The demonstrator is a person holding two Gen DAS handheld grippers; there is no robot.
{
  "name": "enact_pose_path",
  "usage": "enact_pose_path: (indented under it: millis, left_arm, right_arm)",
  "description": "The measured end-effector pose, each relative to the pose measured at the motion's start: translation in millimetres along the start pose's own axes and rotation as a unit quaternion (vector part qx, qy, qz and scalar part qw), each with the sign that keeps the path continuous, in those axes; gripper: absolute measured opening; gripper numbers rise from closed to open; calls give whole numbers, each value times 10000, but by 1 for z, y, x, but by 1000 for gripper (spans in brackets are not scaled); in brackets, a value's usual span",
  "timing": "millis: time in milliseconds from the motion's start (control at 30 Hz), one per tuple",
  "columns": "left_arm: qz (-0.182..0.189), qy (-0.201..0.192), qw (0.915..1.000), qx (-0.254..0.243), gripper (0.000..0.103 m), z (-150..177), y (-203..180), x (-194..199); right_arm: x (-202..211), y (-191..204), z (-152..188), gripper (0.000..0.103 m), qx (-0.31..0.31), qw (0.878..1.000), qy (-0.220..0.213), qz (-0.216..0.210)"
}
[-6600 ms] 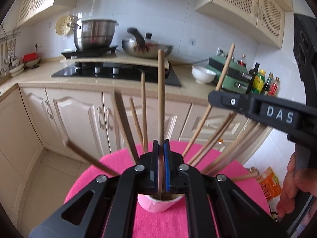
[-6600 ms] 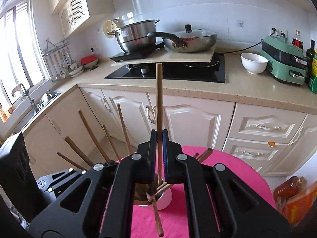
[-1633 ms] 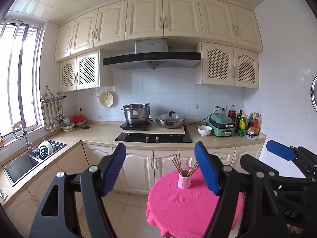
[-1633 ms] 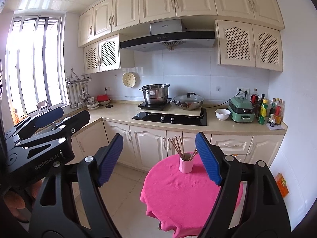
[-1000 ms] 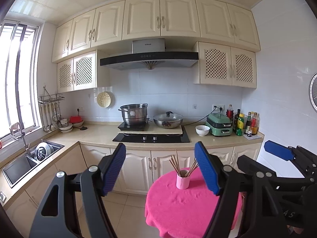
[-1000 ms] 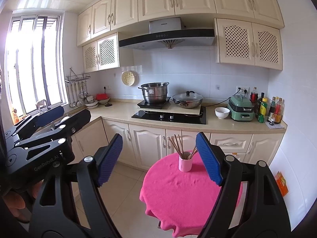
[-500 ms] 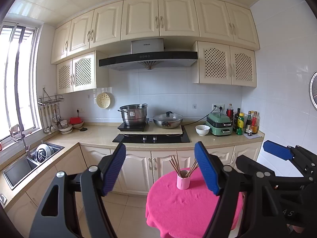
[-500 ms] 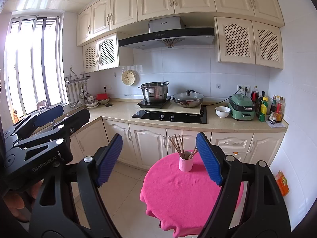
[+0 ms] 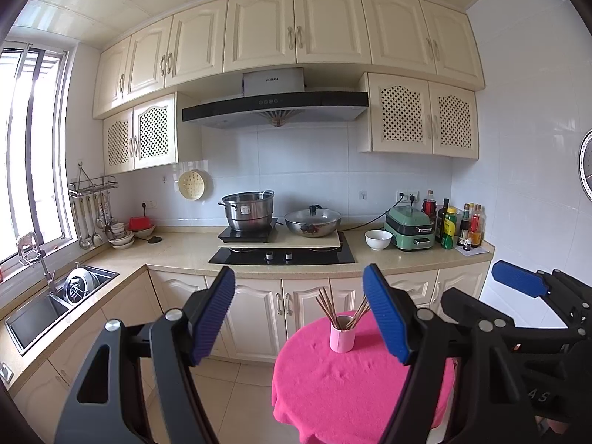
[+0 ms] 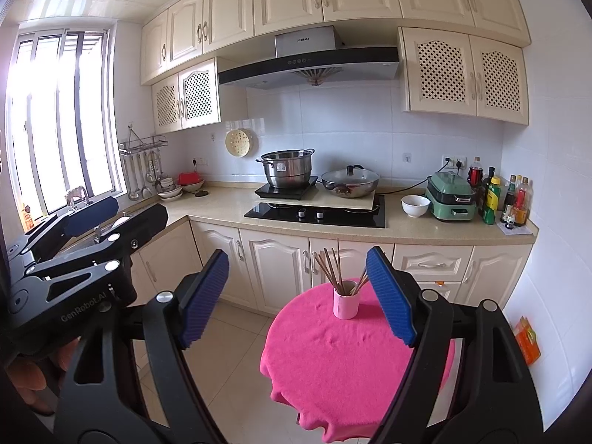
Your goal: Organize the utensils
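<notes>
A pale pink cup (image 9: 342, 338) holding brown wooden chopsticks (image 9: 326, 303) stands at the far edge of a round pink-clothed worktop (image 9: 355, 381). Left gripper (image 9: 298, 314) and right gripper (image 10: 296, 292) hang well back, jaws apart, empty.

A bright pink cloth covers the round table (image 10: 344, 362) at lower centre. On it stands a pale pink cup (image 10: 346, 304) holding brown wooden chopsticks (image 10: 327, 268). The left gripper (image 9: 299, 318) and right gripper (image 10: 296, 292) are black with ribbed blue pads (image 10: 388, 296). Cream cabinets (image 9: 259, 26) fill the top of the frame, some doors with a lattice pattern. The cooktop (image 9: 281, 257) is glossy black, the pot (image 9: 248, 211) silver, the bowl (image 9: 378, 239) white, and the electric cooker (image 9: 409, 230) at right mint green.
</notes>
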State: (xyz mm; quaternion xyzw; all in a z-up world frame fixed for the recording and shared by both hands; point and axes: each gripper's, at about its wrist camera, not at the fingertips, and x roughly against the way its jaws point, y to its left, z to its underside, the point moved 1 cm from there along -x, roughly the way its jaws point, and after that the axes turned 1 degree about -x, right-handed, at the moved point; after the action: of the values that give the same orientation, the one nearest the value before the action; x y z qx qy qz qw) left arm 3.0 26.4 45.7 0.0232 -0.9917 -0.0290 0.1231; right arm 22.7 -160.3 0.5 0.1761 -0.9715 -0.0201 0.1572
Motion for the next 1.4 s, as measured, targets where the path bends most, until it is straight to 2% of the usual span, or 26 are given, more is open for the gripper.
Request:
enact_pose_path:
  millis: [767, 1400]
  left_arm:
    - [7, 75, 10000, -5, 71, 5, 7, -18]
    - [53, 74, 10000, -26, 71, 9, 4, -22]
  right_arm:
    - [-17, -1, 1, 78, -35, 9999, 105, -26]
    - [-15, -4, 2, 78, -39, 9999, 117, 33]
